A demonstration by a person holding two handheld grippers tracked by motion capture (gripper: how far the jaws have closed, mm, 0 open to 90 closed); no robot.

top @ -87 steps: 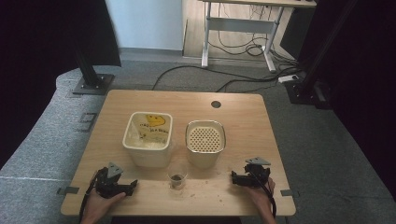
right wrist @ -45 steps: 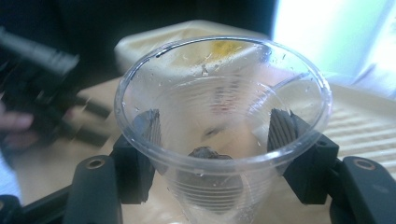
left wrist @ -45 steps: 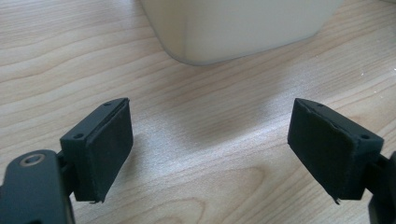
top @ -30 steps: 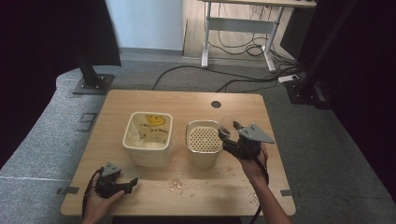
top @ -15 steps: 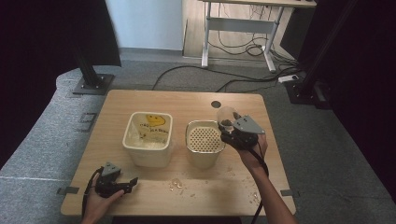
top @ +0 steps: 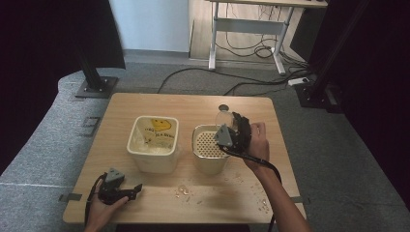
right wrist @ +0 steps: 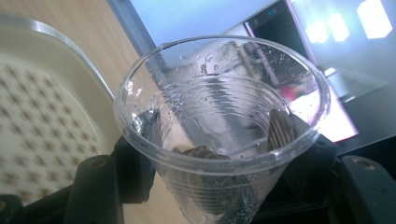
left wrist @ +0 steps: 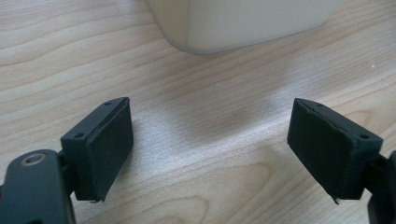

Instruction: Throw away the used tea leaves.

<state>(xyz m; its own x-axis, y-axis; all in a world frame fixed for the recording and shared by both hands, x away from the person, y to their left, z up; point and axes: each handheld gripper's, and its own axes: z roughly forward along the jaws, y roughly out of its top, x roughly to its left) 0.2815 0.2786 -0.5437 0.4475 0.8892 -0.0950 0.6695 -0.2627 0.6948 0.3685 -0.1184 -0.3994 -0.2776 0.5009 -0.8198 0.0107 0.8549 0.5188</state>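
Observation:
My right gripper [top: 231, 129] is shut on a clear plastic cup [top: 223, 117] and holds it tipped on its side above the back right rim of the cream perforated container [top: 198, 153]. In the right gripper view the cup [right wrist: 219, 93] has its mouth toward the camera, wet inside, with a small dark lump [right wrist: 201, 152] low in it; the perforated container [right wrist: 42, 116] lies at the left. My left gripper [top: 134, 189] rests open on the table's front left; nothing lies between its pads [left wrist: 109, 144], which face the white tub [left wrist: 243, 23].
A white tub [top: 153, 157] with a yellow smiley bag stands left of the perforated container. Small spilled bits [top: 183, 191] lie on the wooden table [top: 145, 108] near the front middle, with more crumbs [top: 263, 205] toward the front right.
The cup stood near the front edge, with my right gripper at the front right. Over the last second that gripper carried the cup left over the perforated container's rim. My left gripper stayed put.

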